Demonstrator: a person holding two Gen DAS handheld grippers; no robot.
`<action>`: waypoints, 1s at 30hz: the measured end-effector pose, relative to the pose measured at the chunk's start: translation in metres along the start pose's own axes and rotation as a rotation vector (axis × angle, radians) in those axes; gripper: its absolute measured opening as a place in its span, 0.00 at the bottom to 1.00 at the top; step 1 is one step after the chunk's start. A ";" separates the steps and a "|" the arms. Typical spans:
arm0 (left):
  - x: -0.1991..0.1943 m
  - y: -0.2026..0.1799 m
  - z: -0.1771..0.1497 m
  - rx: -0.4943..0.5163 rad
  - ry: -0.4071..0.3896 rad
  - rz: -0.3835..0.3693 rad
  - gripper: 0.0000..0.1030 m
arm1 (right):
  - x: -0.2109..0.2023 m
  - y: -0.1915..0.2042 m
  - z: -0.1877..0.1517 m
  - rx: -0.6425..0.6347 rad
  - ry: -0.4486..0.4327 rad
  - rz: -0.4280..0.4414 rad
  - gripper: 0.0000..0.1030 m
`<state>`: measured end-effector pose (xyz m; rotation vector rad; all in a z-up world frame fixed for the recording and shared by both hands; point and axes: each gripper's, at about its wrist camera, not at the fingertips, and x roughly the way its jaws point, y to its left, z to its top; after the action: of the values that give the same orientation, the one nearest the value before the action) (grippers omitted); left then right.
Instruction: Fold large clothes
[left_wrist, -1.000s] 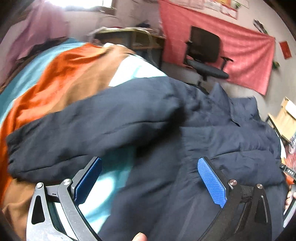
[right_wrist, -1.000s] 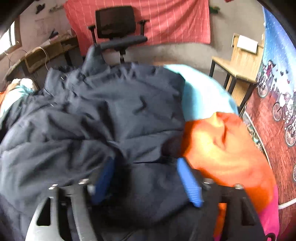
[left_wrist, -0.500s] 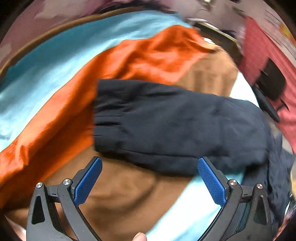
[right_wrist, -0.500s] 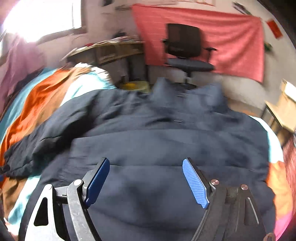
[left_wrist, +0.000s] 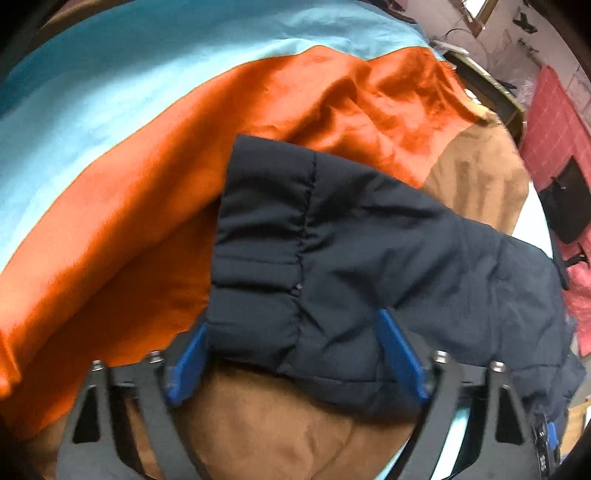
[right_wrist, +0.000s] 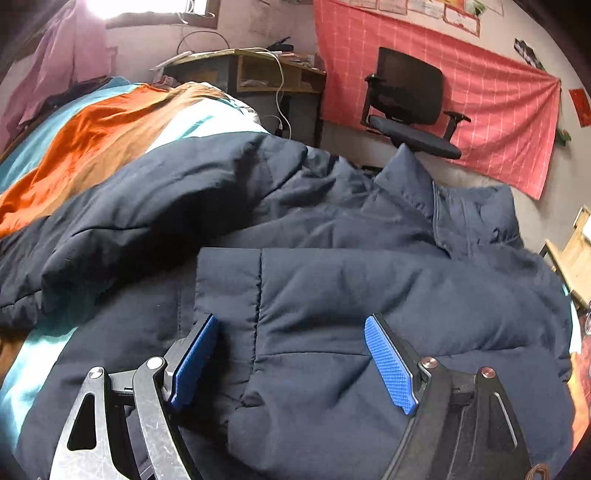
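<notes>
At frame bottom, your left gripper (left_wrist: 295, 354) straddles jacket (left_wrist: 369, 251) sleeve cuff, jaws open; your right gripper (right_wrist: 291, 360) likewise open over folded sleeve.

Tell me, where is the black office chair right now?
In the right wrist view, the black office chair stands upper right, against the red checked cloth on the wall, right of the wooden desk, beyond the navy jacket.

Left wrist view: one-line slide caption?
Open left gripper straddling the cuff end of a navy puffer jacket sleeve on an orange, brown and blue bedspread.
</notes>
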<state>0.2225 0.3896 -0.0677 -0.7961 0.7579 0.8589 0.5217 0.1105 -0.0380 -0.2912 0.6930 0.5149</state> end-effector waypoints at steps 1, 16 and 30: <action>-0.002 0.003 0.001 -0.014 -0.018 0.015 0.56 | 0.002 0.000 -0.001 0.002 0.000 0.001 0.80; -0.132 -0.055 -0.003 0.235 -0.406 -0.158 0.09 | -0.030 -0.028 -0.006 0.128 -0.038 0.102 0.82; -0.260 -0.237 -0.073 0.585 -0.533 -0.577 0.07 | -0.121 -0.159 -0.025 0.191 -0.068 -0.035 0.82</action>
<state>0.2932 0.1381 0.1784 -0.2087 0.2439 0.2666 0.5155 -0.0758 0.0389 -0.1061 0.6645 0.4203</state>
